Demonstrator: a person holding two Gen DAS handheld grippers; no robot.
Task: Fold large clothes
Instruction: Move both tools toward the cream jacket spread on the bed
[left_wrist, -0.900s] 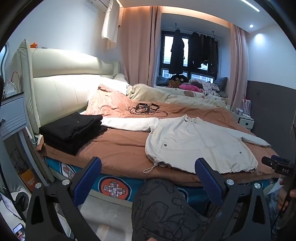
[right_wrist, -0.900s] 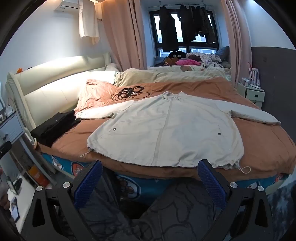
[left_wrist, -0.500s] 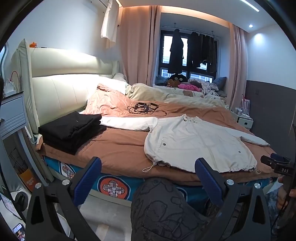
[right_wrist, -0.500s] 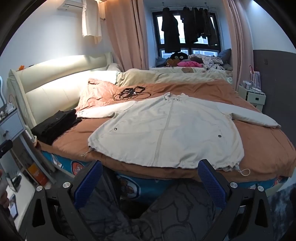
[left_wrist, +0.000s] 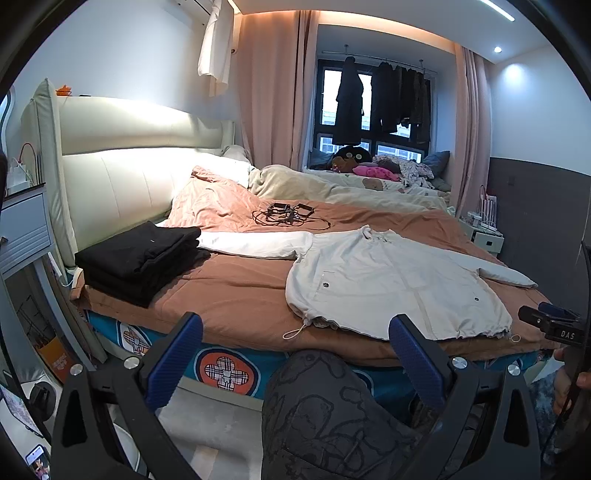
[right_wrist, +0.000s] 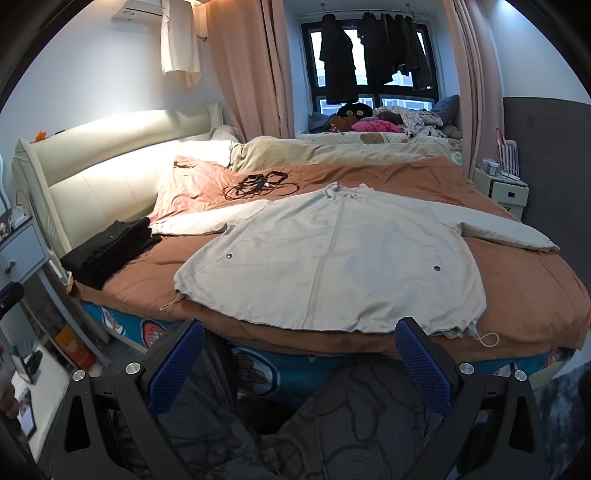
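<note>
Cream jacket (right_wrist: 332, 258) lies flat and face up on the bed (right_wrist: 517, 302), zip running down the middle, both sleeves out to the sides, hem w/ drawcords along the near edge of the brown cover. Left gripper (left_wrist: 295, 354) is spread wide, nothing btwn its blue pads, held off the near edge of the bed and short of the hem, not touching the jacket (left_wrist: 391, 280). Right gripper (right_wrist: 299, 350) is likewise spread wide and empty, just short of the hem, approx. centred on the zip. Folded black clothes (left_wrist: 136, 258) sit stacked at the head-end corner, near the left sleeve tip. A tangle of black cables (right_wrist: 258, 184) lies on the cover beyond the collar, apart from the jacket.
</note>
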